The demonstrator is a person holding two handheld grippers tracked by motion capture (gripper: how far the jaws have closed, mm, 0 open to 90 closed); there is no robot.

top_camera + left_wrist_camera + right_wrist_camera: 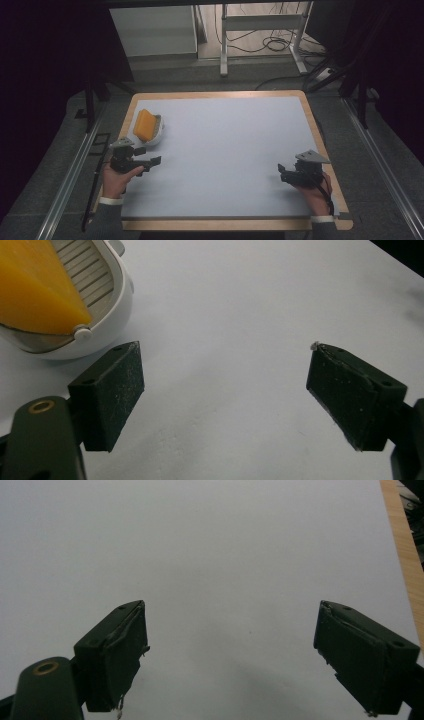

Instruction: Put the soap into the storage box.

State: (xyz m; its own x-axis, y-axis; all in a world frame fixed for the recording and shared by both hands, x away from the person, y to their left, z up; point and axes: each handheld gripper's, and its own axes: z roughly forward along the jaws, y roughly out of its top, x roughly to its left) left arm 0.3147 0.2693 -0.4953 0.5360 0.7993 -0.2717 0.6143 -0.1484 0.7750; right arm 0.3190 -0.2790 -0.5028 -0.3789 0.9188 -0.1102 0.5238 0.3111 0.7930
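An orange sponge (144,124) lies in a white slatted holder (156,131) at the table's left edge. In the left gripper view the sponge (35,290) and holder (107,305) sit at the upper left, just beyond the left jaw. My left gripper (154,162) hovers just in front of the holder, open and empty; its jaws (225,385) stand wide apart over bare white surface. My right gripper (281,171) is near the table's right front, open with nothing between its fingers (232,645).
The white mat (225,150) covers a wooden table whose edge (320,135) shows at right. Beyond the table stand a white cabinet (155,30) and a metal desk frame (260,35) with cables on the floor. Rails run along both sides.
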